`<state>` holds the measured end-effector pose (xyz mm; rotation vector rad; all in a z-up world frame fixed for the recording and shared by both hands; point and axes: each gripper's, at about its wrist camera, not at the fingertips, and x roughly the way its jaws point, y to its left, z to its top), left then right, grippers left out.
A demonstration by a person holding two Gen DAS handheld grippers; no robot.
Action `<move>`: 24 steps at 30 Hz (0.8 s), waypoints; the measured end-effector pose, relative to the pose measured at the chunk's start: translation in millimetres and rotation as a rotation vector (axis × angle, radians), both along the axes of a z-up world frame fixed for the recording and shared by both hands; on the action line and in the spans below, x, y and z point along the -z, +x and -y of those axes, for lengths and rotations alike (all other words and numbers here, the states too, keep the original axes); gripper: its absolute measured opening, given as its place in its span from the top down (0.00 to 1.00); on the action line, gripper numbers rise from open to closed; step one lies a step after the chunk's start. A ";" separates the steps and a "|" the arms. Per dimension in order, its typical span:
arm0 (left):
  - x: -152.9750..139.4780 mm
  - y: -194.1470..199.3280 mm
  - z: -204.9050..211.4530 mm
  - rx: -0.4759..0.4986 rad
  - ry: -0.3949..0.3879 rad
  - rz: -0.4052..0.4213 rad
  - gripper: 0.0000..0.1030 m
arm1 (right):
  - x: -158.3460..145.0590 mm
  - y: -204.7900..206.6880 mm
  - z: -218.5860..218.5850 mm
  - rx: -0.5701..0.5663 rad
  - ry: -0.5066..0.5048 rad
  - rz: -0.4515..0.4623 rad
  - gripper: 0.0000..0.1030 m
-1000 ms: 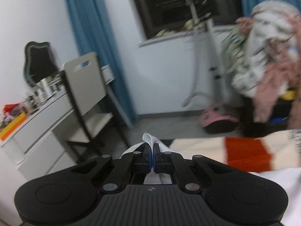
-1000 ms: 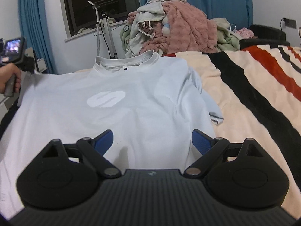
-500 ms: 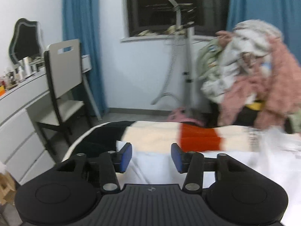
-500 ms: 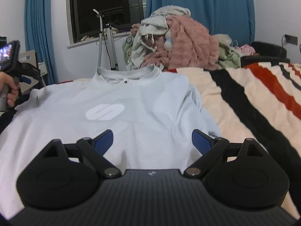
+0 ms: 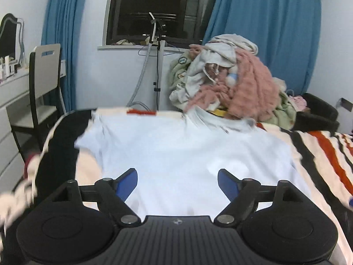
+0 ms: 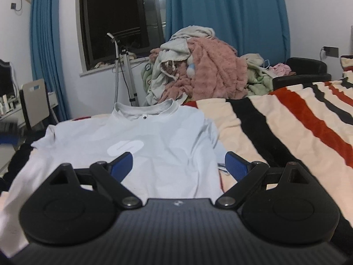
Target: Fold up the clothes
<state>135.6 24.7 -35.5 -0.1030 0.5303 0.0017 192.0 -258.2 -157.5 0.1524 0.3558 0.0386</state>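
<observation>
Right wrist view: the pale T-shirt (image 6: 154,145) is spread flat on the striped bed (image 6: 286,132) — both grippers' jaws are held open, empty. Folding is not yet begun; a sleeve edge must be gripped next.

Striped blanket (image 6: 286,121), chair (image 5: 44,77), blue curtains (image 5: 264,33)

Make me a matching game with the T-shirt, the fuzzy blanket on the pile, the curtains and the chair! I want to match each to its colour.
Things:
1. T-shirt
2. fuzzy blanket
3. curtains
4. chair

Colours:
A. pink
B. white seat and back, black frame
C. pale blue with a white logo
D. deep blue

Pairs: 1-C, 2-A, 3-D, 4-B
</observation>
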 end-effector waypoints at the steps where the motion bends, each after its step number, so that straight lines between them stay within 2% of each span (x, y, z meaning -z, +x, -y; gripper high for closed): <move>1: 6.8 -13.6 4.5 0.001 -0.005 -0.009 0.18 | -3.1 -6.1 1.3 0.000 0.005 -0.002 0.11; 4: 21.8 -40.4 11.1 0.010 -0.012 -0.036 0.18 | -9.9 -21.8 8.9 -0.008 0.062 -0.005 0.11; 8: 34.1 -56.8 11.0 0.019 -0.008 -0.062 0.18 | -11.6 -22.1 32.4 0.020 0.197 -0.034 0.12; 9: 35.4 -57.6 10.6 0.021 -0.007 -0.065 0.18 | -11.5 -16.4 41.0 0.035 0.235 -0.044 0.22; 10: 37.0 -58.4 9.2 0.018 -0.014 -0.065 0.18 | -10.7 -7.0 51.2 0.056 0.276 -0.057 0.26; 12: 39.8 -56.1 3.1 0.011 -0.035 -0.067 0.18 | -5.8 17.3 74.7 0.104 0.373 -0.084 0.28; 13: 40.9 -52.3 -1.8 0.007 -0.047 -0.070 0.18 | -0.4 30.7 86.3 0.118 0.422 -0.103 0.28; 18: 49.1 -28.1 -14.9 -0.020 -0.095 -0.079 0.18 | 55.8 97.0 134.7 0.179 0.619 -0.255 0.58; 21: 56.5 -16.0 -19.7 -0.032 -0.127 -0.091 0.18 | 90.4 122.8 144.3 0.187 0.687 -0.305 0.60; 24: 60.8 -5.1 -22.4 -0.042 -0.160 -0.095 0.18 | 106.9 146.2 136.7 0.165 0.635 -0.334 0.60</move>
